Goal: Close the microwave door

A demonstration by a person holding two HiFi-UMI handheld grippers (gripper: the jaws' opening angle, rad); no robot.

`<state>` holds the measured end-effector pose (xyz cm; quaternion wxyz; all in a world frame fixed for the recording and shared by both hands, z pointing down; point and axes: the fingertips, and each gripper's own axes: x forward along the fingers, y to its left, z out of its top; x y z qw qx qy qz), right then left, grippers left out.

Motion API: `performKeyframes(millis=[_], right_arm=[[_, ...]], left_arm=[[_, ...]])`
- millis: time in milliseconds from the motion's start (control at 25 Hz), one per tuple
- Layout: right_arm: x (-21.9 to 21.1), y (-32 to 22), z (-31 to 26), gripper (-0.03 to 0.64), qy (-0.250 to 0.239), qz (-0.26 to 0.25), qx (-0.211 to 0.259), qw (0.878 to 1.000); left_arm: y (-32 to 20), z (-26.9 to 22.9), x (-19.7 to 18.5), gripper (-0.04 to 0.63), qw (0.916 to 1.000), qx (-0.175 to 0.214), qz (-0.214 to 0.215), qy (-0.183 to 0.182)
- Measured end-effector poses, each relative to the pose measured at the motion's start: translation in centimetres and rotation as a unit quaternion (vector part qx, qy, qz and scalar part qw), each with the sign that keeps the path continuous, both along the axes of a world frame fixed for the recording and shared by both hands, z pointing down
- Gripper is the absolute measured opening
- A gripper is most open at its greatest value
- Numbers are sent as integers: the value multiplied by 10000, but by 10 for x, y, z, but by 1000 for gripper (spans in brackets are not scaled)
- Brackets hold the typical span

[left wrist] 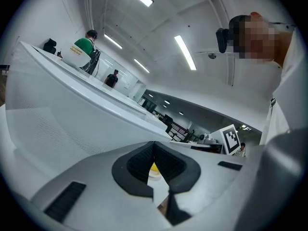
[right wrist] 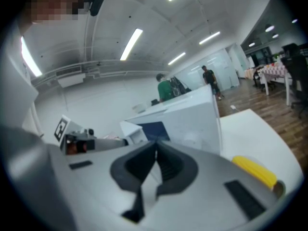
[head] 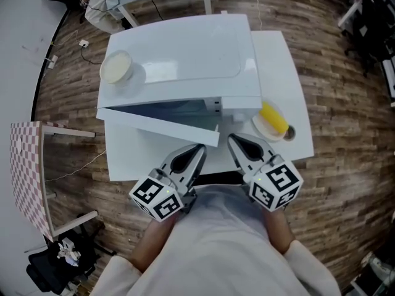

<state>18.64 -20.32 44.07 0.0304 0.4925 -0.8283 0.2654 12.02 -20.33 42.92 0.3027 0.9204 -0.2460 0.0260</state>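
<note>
Presently both tools are sitting closed and empty. In the left gripper view the left gripper [left wrist: 154, 147] is showing its dark pads meeting at the tips with nothing caught between them. The right gripper [right wrist: 156, 147] is showing the same in the right gripper view. Seen from the head view, the left gripper [head: 199, 148] is pointing up from the lower centre of the frame, its tip lying just below the free end of the microwave door [head: 160, 127]. Whether it is touching the door cannot be told. The right gripper [head: 234, 139] is pointing up just right of that free end, close to the front of the microwave [head: 185, 48].

The door is standing ajar, slanting from its hinge at centre left down towards the middle of the frame. The microwave is filling the upper centre, resting on a white table [head: 284, 60]. A round pale bowl [head: 117, 66] is sitting on the microwave's top at its left corner. Right of centre, a yellow object [head: 274, 117] is lying on a small plate [head: 262, 128] beside the microwave. A checkered table [head: 28, 165] is showing at the left edge
</note>
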Motion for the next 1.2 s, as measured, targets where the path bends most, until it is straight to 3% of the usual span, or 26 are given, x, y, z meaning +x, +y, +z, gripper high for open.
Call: performKeyframes(millis=[1200], right_arm=[[-23, -5, -11, 23, 17, -507, 154, 9986]], left_arm=[[-25, -7, 12, 18, 9998, -7, 38, 214]])
